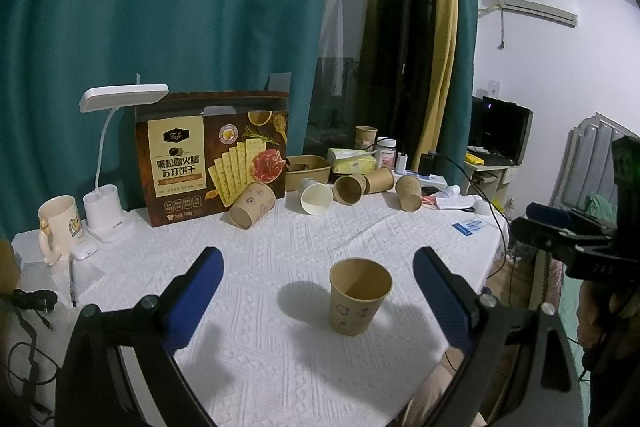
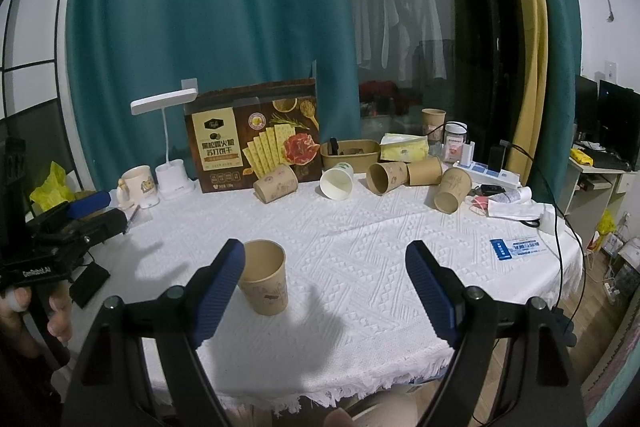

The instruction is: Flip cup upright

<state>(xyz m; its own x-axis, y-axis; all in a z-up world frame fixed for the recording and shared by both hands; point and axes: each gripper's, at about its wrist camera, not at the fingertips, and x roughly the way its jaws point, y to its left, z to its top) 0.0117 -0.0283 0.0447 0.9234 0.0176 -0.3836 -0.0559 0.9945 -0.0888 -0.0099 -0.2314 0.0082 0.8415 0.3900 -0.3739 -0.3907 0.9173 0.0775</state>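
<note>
Upright paper cup [image 1: 360,301] on the white-clothed bench [image 1: 280,359], mouth up, well in front of the cracker box [image 1: 214,153]; this box serves as landmark. The left gripper [image 1: 318,299] has its blue pads spread wide, one on each side of the cup, neither touching it. The right gripper [image 2: 325,291] also stands wide apart and holds nothing; from its own view the cup [image 2: 264,277] appears just beside the left-hand pad, partly hidden by it, and contact cannot be told.

Leaning at the box's front, a patterned cup [image 1: 252,207] lies on its side. To the right of the box a white cup [image 1: 316,197], then three brown cups [image 1: 350,189] [image 1: 378,180] [image 1: 409,193], lie tipped over in a row. Behind these, right of the box, sits a brown tray [image 1: 308,171]. Left of the box stand a white lamp [image 1: 106,163] and, further left, a mug [image 1: 58,227]. Teal curtain [image 1: 160,7] hangs behind the box.
</note>
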